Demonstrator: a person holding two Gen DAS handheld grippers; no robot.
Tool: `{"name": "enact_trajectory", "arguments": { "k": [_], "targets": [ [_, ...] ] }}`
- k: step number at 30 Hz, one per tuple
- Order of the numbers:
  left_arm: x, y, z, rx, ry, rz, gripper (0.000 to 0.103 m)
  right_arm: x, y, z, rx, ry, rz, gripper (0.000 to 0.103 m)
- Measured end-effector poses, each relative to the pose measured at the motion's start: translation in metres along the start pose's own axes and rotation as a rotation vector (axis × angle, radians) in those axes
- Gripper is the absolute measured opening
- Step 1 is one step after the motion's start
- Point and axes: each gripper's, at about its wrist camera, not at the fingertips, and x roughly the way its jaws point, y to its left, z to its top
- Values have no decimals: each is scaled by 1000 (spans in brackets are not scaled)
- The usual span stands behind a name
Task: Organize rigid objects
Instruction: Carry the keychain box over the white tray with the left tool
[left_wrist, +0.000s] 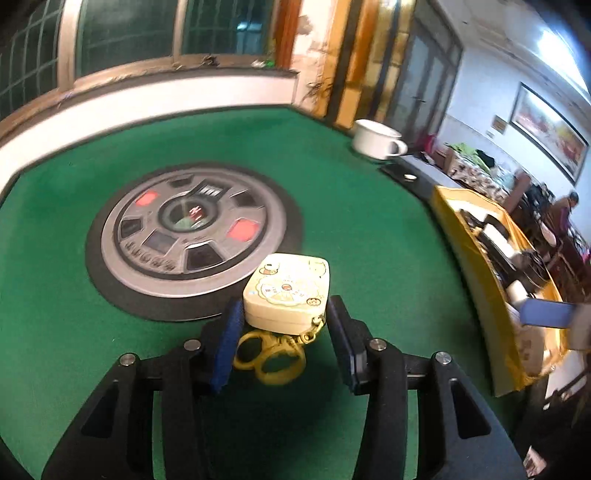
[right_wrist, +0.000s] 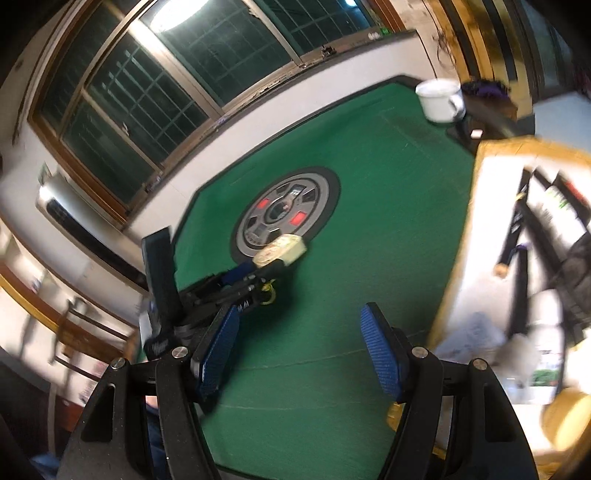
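one cream keychain case (left_wrist: 286, 291) lies between the left gripper's (left_wrist: 286, 343) part-open jaws, unclamped; right gripper's (right_wrist: 303, 350) jaws open, empty.

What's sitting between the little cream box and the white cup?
Only bare green felt lies between the cream box and the white cup; the left wrist view shows this best.

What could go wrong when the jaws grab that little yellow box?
The little box sits only partly between the left gripper, so it might slip or twist out. Its yellow clip dangles below and could snag on the green table. The carton stands close on the right, easy to bump.
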Motion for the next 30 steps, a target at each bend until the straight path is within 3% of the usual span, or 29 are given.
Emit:
{"name": "enact_trajectory", "arguments": {
  "k": [7, 14, 17, 23, 30],
  "targets": [
    [13, -20, -3, 63, 70, -5, 44, 33, -20, 2, 171, 71, 96, 63],
    [32, -23, -3, 70, 121, -8, 44, 38, -20, 0, 178, 75, 89, 64],
    [30, -21, -4, 60, 104, -31, 43, 39, -19, 1, 171, 79, 80, 64],
    [-4, -24, -1, 27, -24, -79, 43, 43, -19, 7, 185, 68, 72, 63],
    [-36, -63, -2, 110, -96, -175, 43, 24, -21, 17, 204, -6, 134, 63]
  ]
}}
